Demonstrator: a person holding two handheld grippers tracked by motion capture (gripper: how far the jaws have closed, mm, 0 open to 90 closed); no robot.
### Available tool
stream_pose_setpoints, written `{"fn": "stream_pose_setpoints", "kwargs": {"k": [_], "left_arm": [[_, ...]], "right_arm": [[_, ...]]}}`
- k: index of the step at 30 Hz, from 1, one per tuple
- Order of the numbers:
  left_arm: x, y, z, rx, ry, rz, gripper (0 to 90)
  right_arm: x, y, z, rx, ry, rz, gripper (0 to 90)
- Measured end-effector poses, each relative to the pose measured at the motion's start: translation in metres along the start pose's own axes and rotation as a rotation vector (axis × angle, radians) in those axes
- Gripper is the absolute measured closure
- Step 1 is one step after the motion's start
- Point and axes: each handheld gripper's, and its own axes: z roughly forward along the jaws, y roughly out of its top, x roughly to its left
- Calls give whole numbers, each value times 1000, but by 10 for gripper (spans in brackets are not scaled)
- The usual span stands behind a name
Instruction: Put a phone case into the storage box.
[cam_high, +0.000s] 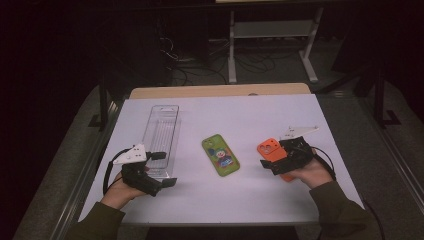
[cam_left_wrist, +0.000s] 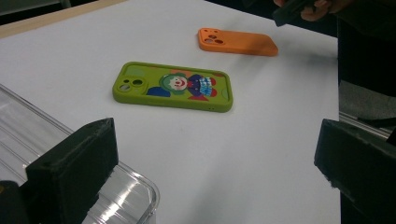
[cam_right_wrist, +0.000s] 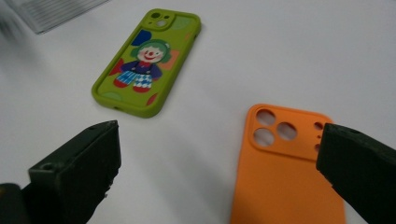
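The right gripper hangs over the orange phone case with its jaws spread wide and nothing between them. The left gripper is also wide apart and empty, just beside the near end of the clear plastic tray. The green phone case with a clown picture lies flat on the white table, between the tray and the orange case. The tray looks empty, so I judge that nothing is moved yet; both cases remain to be picked.

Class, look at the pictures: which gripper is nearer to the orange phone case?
Right. The right gripper hangs open right over the orange case; the left gripper is across the table by the clear tray, beyond the green case.
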Motion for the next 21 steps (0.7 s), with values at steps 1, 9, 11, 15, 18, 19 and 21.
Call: {"fn": "stream_pose_setpoints", "kwargs": {"k": [1, 9, 11, 15, 18, 19, 21], "left_arm": [[0, 0, 0, -2, 0, -1, 0], [1, -1, 1, -9, 1, -2, 0], [1, 0, 0, -9, 1, 3, 0], [2, -1, 0, -5, 3, -4, 0], [1, 0, 0, 1, 4, 3, 0], [0, 0, 0, 0, 2, -3, 0], [1, 0, 1, -1, 0, -3, 0]], "right_arm": [[-1, 2, 0, 1, -6, 5, 0], [-12, 14, 5, -11, -50, 18, 0], [-14, 15, 6, -8, -61, 26, 0], [-21, 17, 6, -22, -84, 31, 0], [-25, 16, 6, -24, -96, 45, 0], [-26, 16, 5, -23, -99, 49, 0], [-28, 15, 5, -19, -107, 60, 0]]}}
